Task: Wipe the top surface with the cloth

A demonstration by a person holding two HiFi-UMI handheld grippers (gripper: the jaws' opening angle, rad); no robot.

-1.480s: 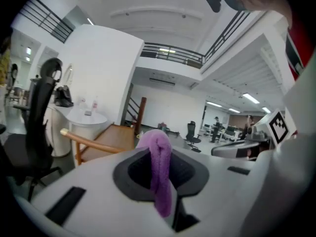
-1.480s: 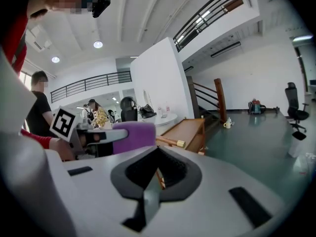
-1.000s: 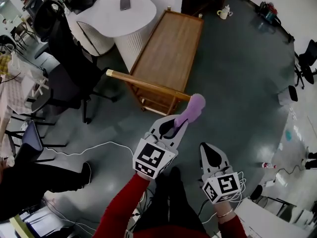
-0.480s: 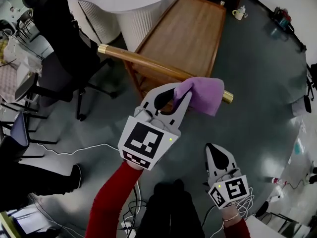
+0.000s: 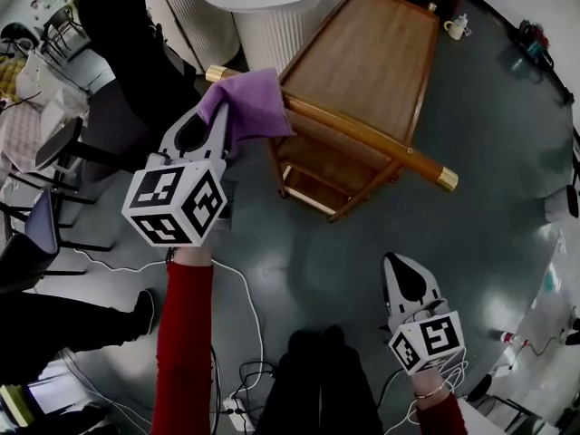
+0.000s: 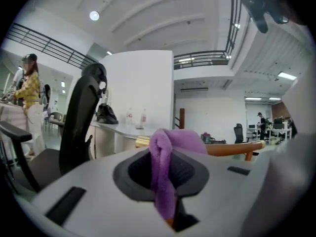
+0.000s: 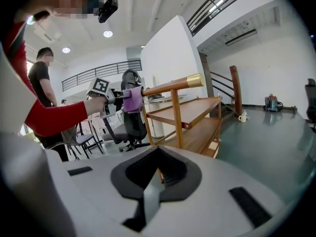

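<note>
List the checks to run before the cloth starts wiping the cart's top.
1. Is the cloth clamped in the left gripper: ok.
2. Is the cloth on the cart top: not ok, it is at the brass end of the handle bar.
3. Is the cart top bare: ok.
4. Is the right gripper empty, shut and away from the cart: ok.
5. Is the white cable clear of the feet: cannot tell.

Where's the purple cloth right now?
Head view, upper left: the purple cloth is pinched in the left gripper, at the wooden handle's left end.
</note>
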